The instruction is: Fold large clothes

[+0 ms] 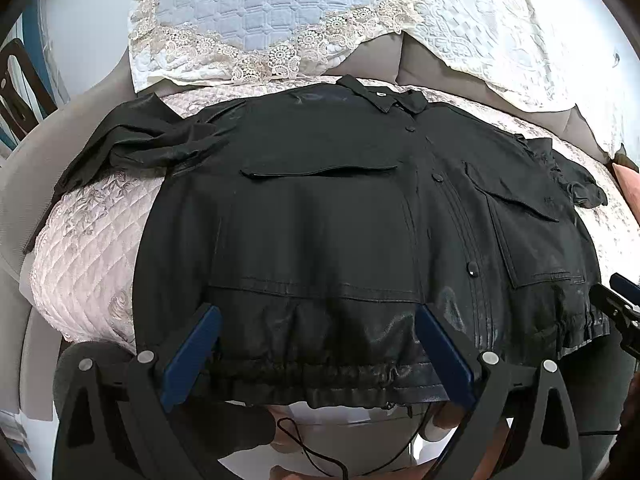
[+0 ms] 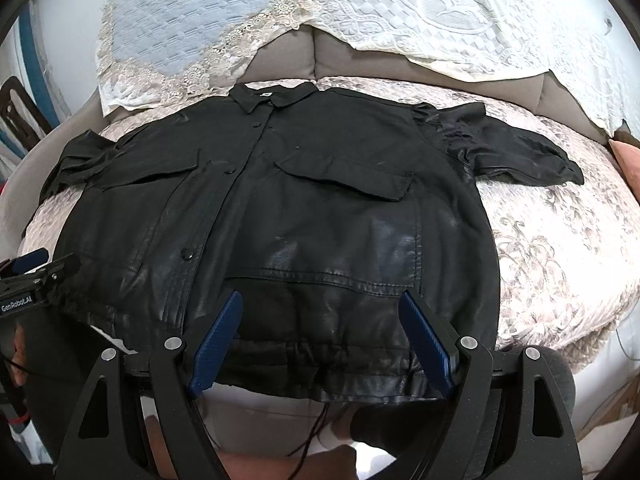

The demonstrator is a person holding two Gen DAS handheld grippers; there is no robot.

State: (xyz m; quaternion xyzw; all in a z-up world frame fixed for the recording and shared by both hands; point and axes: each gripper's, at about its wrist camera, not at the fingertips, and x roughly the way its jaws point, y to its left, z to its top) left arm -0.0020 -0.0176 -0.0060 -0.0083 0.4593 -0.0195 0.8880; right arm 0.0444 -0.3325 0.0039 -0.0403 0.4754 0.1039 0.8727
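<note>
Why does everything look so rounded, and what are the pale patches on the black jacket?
Left wrist view: the fisheye lens bulges the black jacket and leaves dark corners. Right wrist view: the same bending, and the pale patches near the hem are light glaring off the shiny fabric; the bright lace cover behind looks slightly washed out.

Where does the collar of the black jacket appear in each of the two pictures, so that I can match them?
Left wrist view: the collar is at the top, a little right of centre, just below the lace-edged cover.
Right wrist view: the collar is at the top, a little left of centre, below the same lace-edged cover.
Shared landmark: the small white label inside the collar.
</note>
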